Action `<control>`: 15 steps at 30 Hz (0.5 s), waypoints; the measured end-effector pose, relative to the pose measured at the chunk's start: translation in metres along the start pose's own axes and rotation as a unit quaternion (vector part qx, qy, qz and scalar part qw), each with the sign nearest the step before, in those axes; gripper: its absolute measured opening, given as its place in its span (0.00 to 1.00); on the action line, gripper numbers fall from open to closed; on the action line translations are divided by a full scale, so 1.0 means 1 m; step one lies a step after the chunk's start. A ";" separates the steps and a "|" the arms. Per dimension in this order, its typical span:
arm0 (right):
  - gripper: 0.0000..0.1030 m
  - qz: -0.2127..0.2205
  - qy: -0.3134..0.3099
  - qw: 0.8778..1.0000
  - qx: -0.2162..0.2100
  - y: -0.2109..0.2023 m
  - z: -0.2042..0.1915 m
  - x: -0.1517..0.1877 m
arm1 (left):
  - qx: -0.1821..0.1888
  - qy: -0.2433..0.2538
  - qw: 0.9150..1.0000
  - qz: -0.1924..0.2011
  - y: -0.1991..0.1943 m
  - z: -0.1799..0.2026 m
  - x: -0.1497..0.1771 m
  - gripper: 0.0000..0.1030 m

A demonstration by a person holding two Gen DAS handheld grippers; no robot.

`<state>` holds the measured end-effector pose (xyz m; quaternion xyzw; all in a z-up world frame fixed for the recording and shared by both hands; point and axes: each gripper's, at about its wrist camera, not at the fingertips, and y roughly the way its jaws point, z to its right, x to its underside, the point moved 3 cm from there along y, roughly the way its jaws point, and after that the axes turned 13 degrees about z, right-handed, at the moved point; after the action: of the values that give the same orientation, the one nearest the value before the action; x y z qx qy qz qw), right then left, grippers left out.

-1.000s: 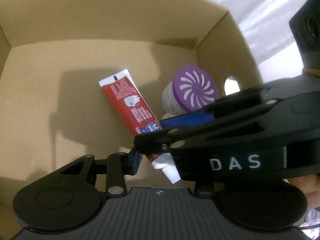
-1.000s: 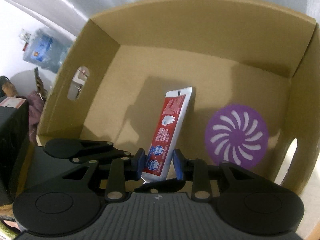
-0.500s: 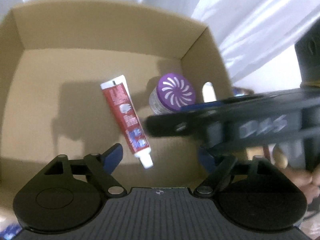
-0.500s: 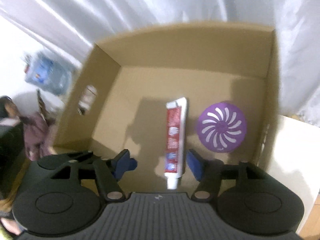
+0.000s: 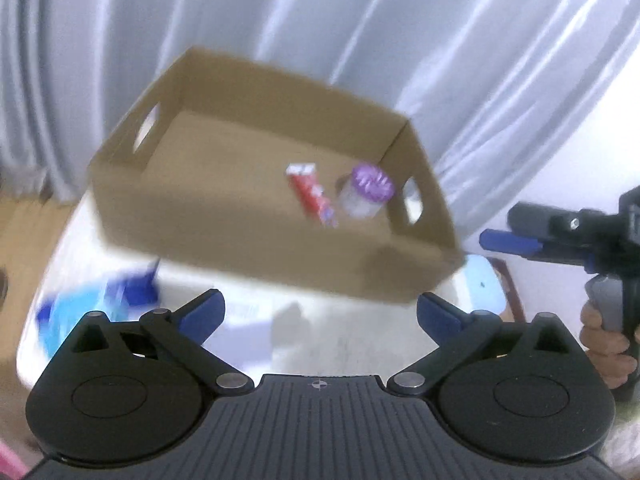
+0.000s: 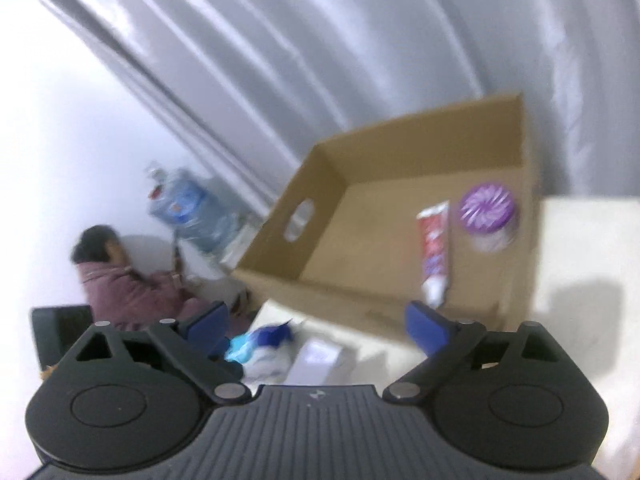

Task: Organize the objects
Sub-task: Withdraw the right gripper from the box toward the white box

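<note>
— Both pairs of jaws are opening as you hold them, and nothing sits between either pair. Your left gripper (image 5: 319, 312) has its blue pads spread wide over the white table (image 5: 320, 340), and your right gripper (image 6: 318, 322) is spread much the same.

— Where is the toothpaste?

— You can see it lying flat on the floor of the cardboard box (image 5: 240, 216), well clear of both your grippers. The toothpaste tube (image 6: 434, 250) is red with white print and a blue patch near the neck. Its white cap points toward the near wall of the box and its crimped end toward the far wall. Your views are blurred, so you cannot read the lettering.

— What else is in there with it?

— Just beside the tube, on the side nearer your right hand, stands a round container (image 6: 488, 218) with a purple lid bearing a white swirl pattern. Its body below the lid is pale and translucent. Whether it touches the tube you cannot tell.

— And the box itself?

— It is plain brown, open-topped, with an oval hand-hole cut in each end wall. It rests on the table in front of a grey curtain (image 5: 360, 20). Some blue and white packaging (image 6: 264, 340) lies on the table near your left jaws.
</note>
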<state>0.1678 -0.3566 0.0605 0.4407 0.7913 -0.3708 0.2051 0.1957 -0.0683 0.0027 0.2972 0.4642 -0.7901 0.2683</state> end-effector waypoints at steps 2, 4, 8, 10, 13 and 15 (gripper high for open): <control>0.94 -0.016 0.002 1.000 -0.016 0.012 -0.005 0.017 | -0.014 -0.012 1.000 -0.006 -0.004 -0.007 0.022 1.00; 0.94 -0.034 0.010 0.999 -0.021 0.029 -0.009 0.033 | -0.025 -0.014 0.999 -0.019 -0.005 -0.013 0.040 1.00; 0.90 -0.065 -0.017 0.997 -0.027 0.078 -0.021 0.050 | -0.039 -0.011 0.998 -0.040 0.004 -0.017 0.070 1.00; 0.83 -0.082 -0.034 0.996 -0.025 0.097 -0.028 0.062 | -0.041 -0.017 0.998 -0.045 0.004 -0.022 0.076 1.00; 0.70 -0.108 -0.043 0.993 -0.006 0.131 -0.029 0.069 | -0.044 -0.025 0.997 -0.051 0.013 -0.030 0.083 0.99; 0.67 -0.112 -0.057 0.992 0.010 0.147 -0.029 0.074 | -0.044 -0.023 0.997 -0.051 0.016 -0.032 0.088 0.99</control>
<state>0.2537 -0.2448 -0.0285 0.3292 0.8189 -0.4242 0.2025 0.1543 -0.0595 -0.0819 0.2422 0.5069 -0.7883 0.2511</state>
